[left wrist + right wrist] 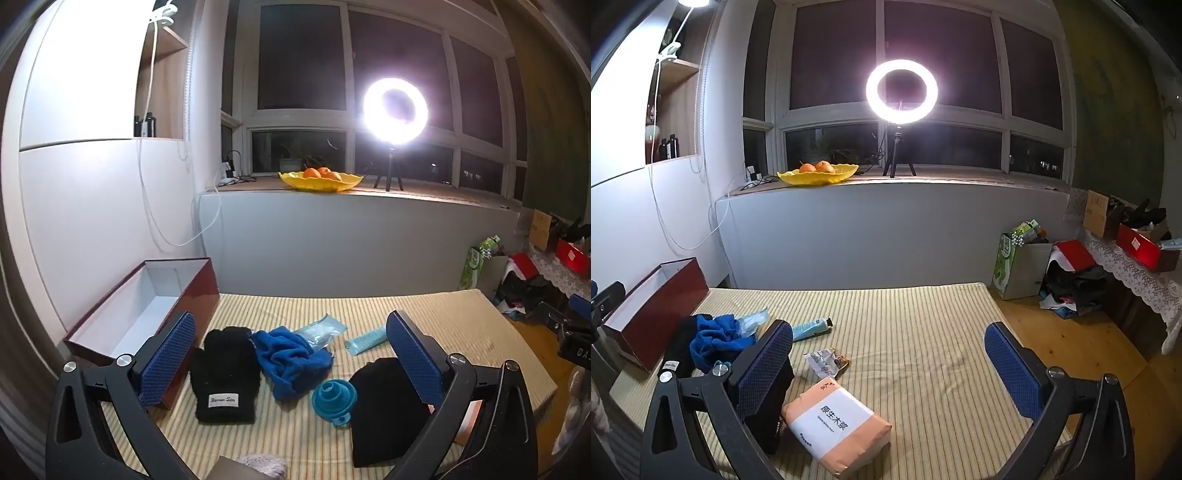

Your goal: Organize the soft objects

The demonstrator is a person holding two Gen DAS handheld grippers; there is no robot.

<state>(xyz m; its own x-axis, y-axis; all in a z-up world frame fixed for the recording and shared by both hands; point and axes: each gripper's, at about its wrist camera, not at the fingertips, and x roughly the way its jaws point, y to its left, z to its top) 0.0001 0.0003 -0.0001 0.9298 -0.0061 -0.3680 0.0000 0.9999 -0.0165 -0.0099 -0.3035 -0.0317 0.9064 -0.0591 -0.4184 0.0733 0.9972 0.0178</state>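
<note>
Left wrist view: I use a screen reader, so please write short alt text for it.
The open left gripper hovers over a striped mat holding a black knit glove, a crumpled blue fleece cloth, a teal silicone funnel and a black fabric pouch. An open dark red box sits on the left.

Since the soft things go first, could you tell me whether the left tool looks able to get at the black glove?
Probably yes: the left tool is open above the black glove, which lies flat and uncovered, only its edge meeting the blue cloth.

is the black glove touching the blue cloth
Touching. The left wrist view shows the blue cloth pressed against the right edge of the black glove, with no mat showing between them.
</note>
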